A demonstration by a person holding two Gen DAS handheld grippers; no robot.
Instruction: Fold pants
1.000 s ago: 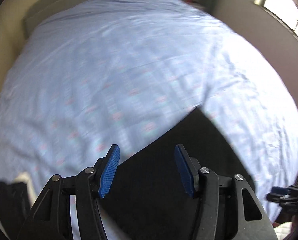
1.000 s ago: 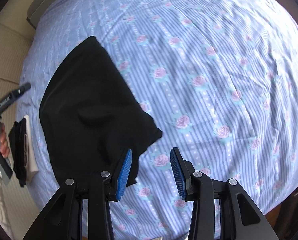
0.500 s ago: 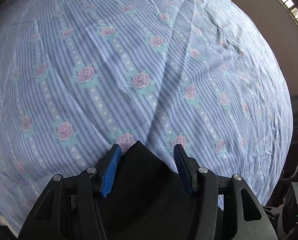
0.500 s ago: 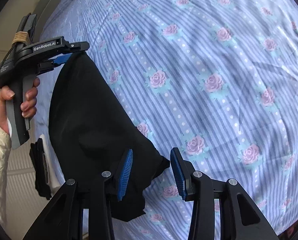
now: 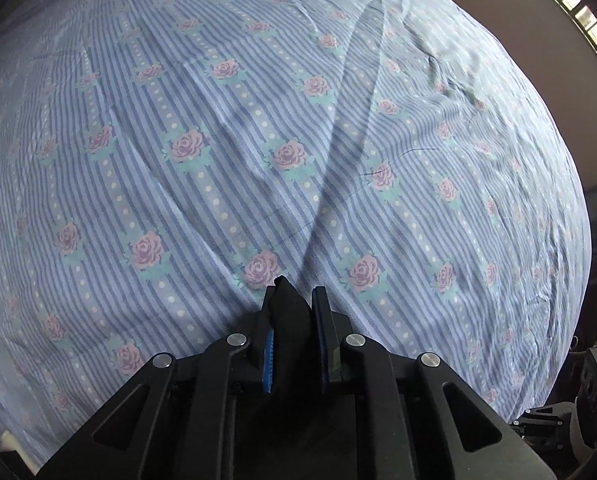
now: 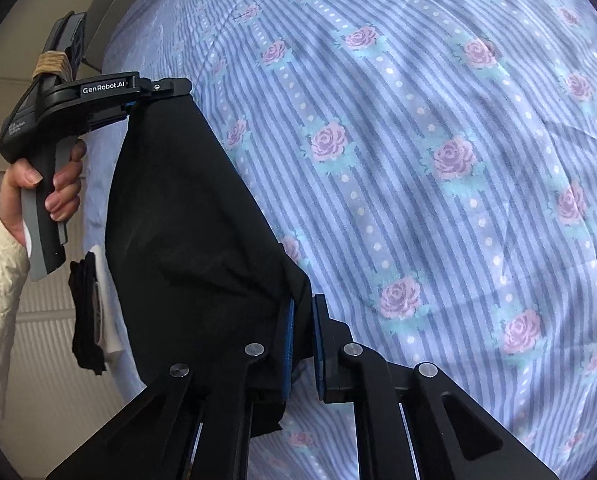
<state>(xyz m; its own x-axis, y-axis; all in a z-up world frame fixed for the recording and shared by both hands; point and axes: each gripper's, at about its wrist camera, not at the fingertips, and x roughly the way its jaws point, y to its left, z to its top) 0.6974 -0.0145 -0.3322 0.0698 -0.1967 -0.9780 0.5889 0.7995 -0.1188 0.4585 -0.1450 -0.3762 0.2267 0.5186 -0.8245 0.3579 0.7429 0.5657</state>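
Observation:
The black pants (image 6: 186, 232) lie folded on the bed, stretched between my two grippers. My right gripper (image 6: 302, 304) is shut on the near corner of the pants. My left gripper (image 5: 292, 300) is shut on another corner of the pants (image 5: 288, 312), whose tip pokes out past the blue pads. In the right wrist view the left gripper (image 6: 158, 92) shows at the upper left, held by a hand, clamped on the far corner. Most of the pants are hidden below the jaws in the left wrist view.
The bed sheet (image 6: 438, 160) is blue striped with pink roses and has soft creases (image 5: 338, 140). A small dark item on something white (image 6: 90, 312) lies at the bed's left edge. A beige wall or headboard (image 6: 2, 40) is at the left. Dark equipment (image 5: 590, 392) sits beyond the bed's right edge.
Both grippers closed from open onto corners of the pants. The left gripper came down from well above the bed to the far corner; the right moved in on the near corner.

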